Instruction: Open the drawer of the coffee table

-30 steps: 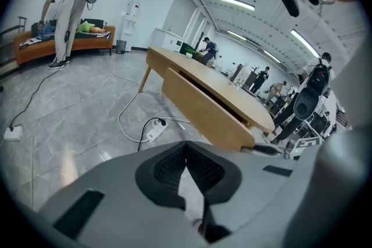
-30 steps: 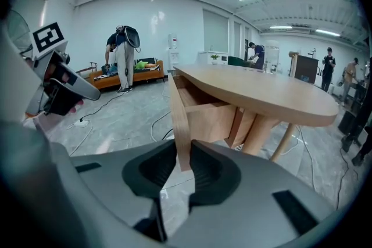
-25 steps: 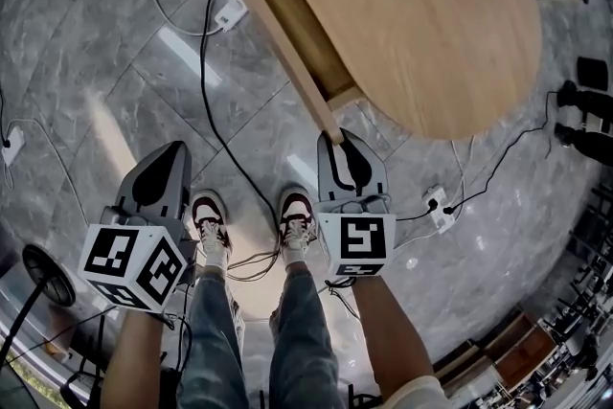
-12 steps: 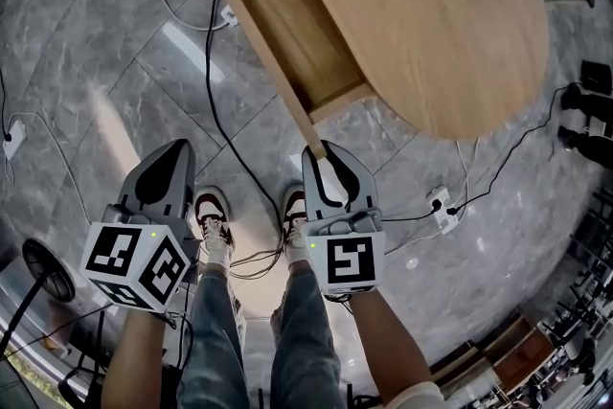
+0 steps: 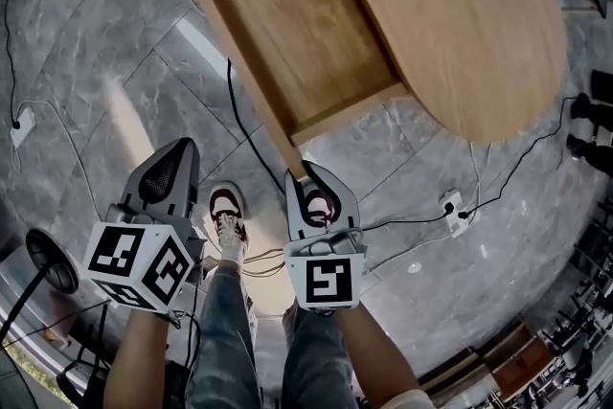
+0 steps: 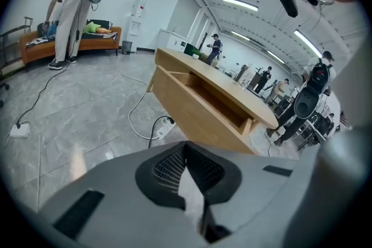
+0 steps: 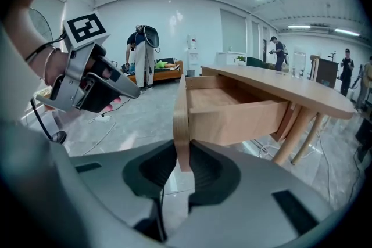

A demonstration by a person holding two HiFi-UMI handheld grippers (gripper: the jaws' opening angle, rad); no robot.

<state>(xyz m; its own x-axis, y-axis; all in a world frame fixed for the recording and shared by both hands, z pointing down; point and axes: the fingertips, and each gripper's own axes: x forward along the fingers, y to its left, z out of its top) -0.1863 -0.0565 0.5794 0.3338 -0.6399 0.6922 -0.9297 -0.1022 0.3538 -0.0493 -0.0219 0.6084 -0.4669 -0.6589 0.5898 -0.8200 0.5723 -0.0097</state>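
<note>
Right gripper [image 7: 181, 161]: jaws nearly together, pinching the near end of the drawer front [image 7: 181, 119]. The panel edge sits between the pads, with contact on both faces.

Left gripper [image 6: 189, 174]: jaws together, nothing in them. It hangs over the floor, well clear of the bench [image 5: 460, 24] on the side the drawer comes out of.

Drawer [image 5: 287, 43]: drawn well out from under the bench top. The box is open to view and looks empty. Its far end is beneath the top.

Handling, my read:
- Solid wood, stiff, so it won't flex under the pinch.
- Empty, so probably light. Resistance should come mostly from the slides.
- The finish looks smooth, so the pads could slip off the thin edge if the pull isn't square.
- I see no knob or handle. The overhanging end of the front is the only hold, and it's off-centre, so the drawer may rack and bind. Pull in line with the travel.
- I can't see an end stop, so ease off near full extension.

Count: 1 bench, 1 drawer, 1 drawer front, 0 handles seen, 2 grippers (1 engaged, 1 idle).
</note>
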